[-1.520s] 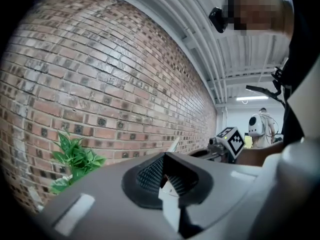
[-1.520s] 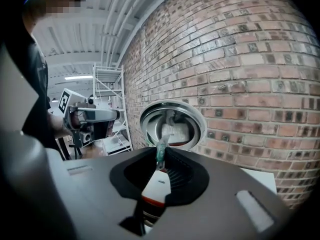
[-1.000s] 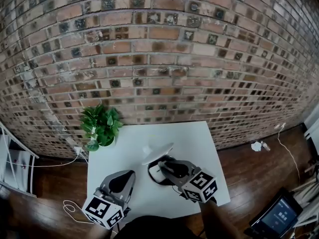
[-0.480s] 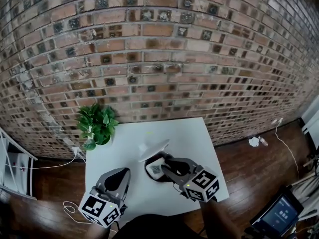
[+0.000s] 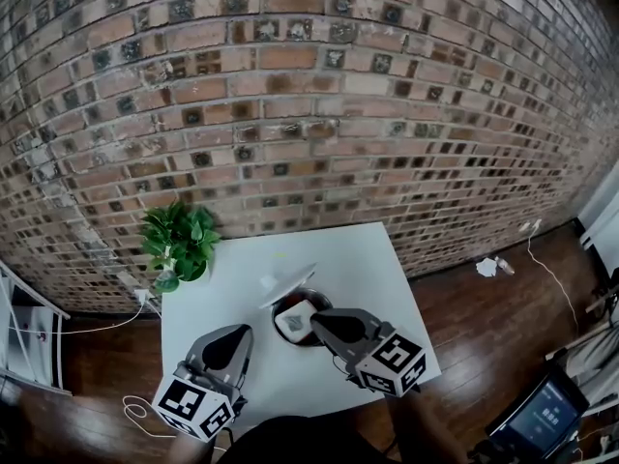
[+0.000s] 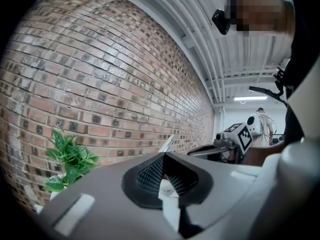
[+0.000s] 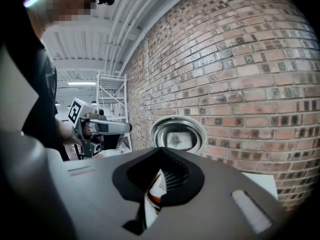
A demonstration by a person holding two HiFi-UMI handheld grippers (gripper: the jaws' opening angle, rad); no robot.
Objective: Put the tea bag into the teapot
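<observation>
A dark round teapot stands mid-table with its metal lid tipped up behind it. A white tea bag lies inside the pot. My right gripper is at the pot's right rim, its jaw tips together, apart from the bag. In the right gripper view the jaws meet below the lid; white and orange show through the hollow behind them. My left gripper hovers over the table's front left, shut and empty. In its own view it faces the lid.
The white table stands against a brick wall. A potted plant occupies its back left corner. A white shelf stands on the floor to the left, a cable trails below the table, and a lit screen lies at bottom right.
My right gripper has drawn back a little from over the teapot toward its right rim. The tea bag stays in the pot. The left gripper has hardly moved.
</observation>
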